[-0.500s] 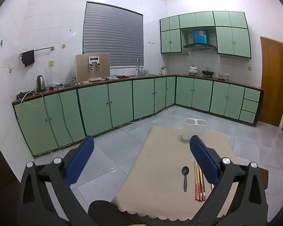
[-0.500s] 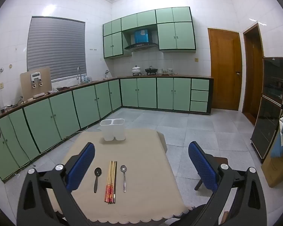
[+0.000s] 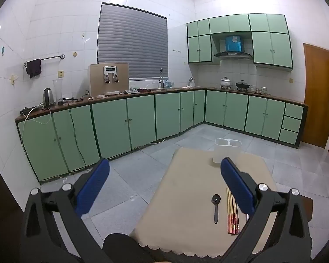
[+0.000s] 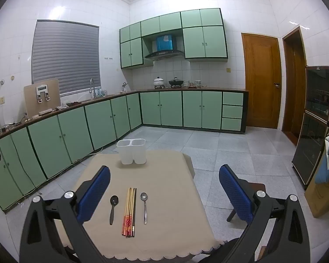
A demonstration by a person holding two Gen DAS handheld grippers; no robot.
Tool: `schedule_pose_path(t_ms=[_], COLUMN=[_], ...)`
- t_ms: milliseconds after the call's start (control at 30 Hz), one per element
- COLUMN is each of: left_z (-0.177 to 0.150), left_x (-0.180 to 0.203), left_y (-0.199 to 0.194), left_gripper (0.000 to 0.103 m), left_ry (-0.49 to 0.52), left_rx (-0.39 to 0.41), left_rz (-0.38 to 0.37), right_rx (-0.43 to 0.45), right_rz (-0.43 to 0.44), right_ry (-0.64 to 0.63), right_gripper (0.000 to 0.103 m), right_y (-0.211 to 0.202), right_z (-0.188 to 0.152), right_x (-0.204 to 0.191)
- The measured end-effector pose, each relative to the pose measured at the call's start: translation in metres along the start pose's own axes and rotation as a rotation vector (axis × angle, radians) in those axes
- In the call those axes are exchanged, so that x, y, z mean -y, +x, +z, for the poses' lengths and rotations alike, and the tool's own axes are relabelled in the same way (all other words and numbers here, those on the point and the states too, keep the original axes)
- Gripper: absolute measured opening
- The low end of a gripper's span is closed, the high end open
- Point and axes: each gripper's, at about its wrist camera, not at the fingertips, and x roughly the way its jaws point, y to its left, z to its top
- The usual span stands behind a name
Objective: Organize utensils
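On a small table with a beige cloth (image 4: 164, 175) lie a black spoon (image 4: 113, 208), a bundle of chopsticks (image 4: 129, 211) and a silver spoon (image 4: 144, 207), side by side near the front edge. A white two-compartment utensil holder (image 4: 132, 151) stands at the far edge. My right gripper (image 4: 164, 173) hovers open above the near side of the table, with nothing between its fingers. My left gripper (image 3: 164, 171) is open and held off the table's left side; the black spoon (image 3: 216, 207), chopsticks (image 3: 232, 214) and holder (image 3: 227, 151) lie to its right.
Green cabinets (image 3: 125, 125) run along the left and back walls under a worktop with a kettle (image 3: 48, 97) and water dispenser (image 3: 108, 79). Tiled floor (image 4: 230, 153) surrounds the table. A dark glass cabinet (image 4: 313, 127) and wooden doors (image 4: 261, 81) stand at the right.
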Motion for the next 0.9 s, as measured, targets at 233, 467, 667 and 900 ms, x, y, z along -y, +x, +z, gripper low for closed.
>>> schedule_pose_path(t_ms=[233, 467, 667, 900], left_z=[-0.0004, -0.0002, -0.0009, -0.0007], left_x=[-0.0017, -0.0016, -0.0026, -0.0047], left_y=[0.0001, 0.0027, 0.0027, -0.0014], left_gripper=[0.098, 0.098, 0.098, 0.098], left_ry=[-0.001, -0.002, -0.002, -0.002], left_rx=[-0.002, -0.003, -0.001, 0.002], left_rz=[0.000, 0.002, 0.003, 0.004], right_rx=[-0.001, -0.002, -0.002, -0.003], right_rz=[0.001, 0.002, 0.002, 0.003], right_ry=[0.000, 0.001, 0.001, 0.002], right_gripper=[0.097, 0.097, 0.097, 0.097], right_y=[0.0008, 0.0014, 0.0018, 0.0022], right_z=[-0.0007, -0.0004, -0.0005, -0.0004], right_x=[0.0005, -0.0007, -0.0007, 0.0010])
